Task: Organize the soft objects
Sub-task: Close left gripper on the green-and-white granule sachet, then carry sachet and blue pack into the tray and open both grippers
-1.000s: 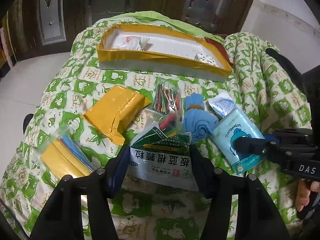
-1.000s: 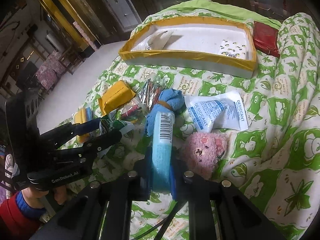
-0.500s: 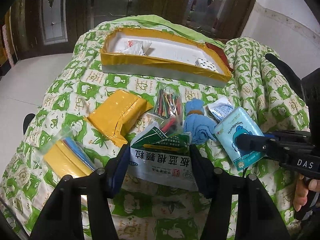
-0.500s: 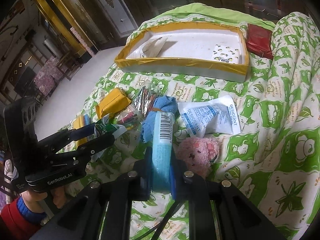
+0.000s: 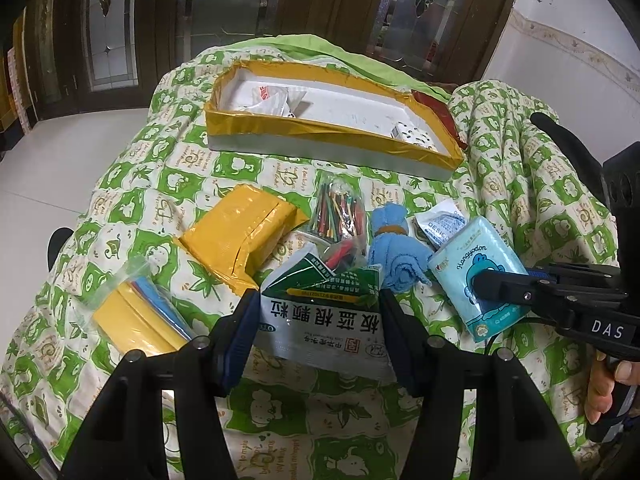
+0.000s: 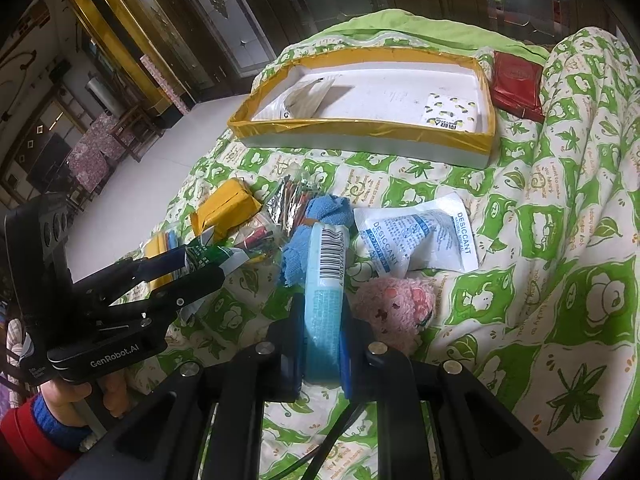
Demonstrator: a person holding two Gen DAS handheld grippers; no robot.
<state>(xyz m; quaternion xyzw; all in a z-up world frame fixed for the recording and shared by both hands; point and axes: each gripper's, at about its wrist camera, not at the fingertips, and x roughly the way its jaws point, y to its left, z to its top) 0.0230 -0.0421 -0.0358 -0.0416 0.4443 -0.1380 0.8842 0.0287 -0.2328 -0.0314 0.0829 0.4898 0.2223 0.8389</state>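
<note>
On a bed covered with a green-and-cream patterned quilt (image 5: 132, 216), 2 handheld grippers each carry a soft packet toward a shallow white tray with yellow-taped rim (image 5: 304, 130) at the far end. The left gripper (image 5: 316, 332) is closed on a green-and-white medicine sachet (image 5: 324, 320), pinched at both side edges. The right gripper (image 6: 322, 340) is closed on a light blue tissue pack (image 6: 326, 280), held on edge with its barcode facing up. Compared with 1 second ago, both grippers have risen and the tray looks a little farther below and ahead, so both packets are now lifted clear of the quilt; this suggests the carry to the tray has begun. Left on the quilt are a yellow packet (image 5: 236, 236), a bag of colored sticks (image 5: 338, 210), a rolled blue cloth (image 5: 396, 252), a desiccant sachet (image 6: 416, 236), a pink plush toy (image 6: 394, 308) and a bag of yellow and blue sheets (image 5: 136, 312). The tray already holds 2 small packets.
</note>
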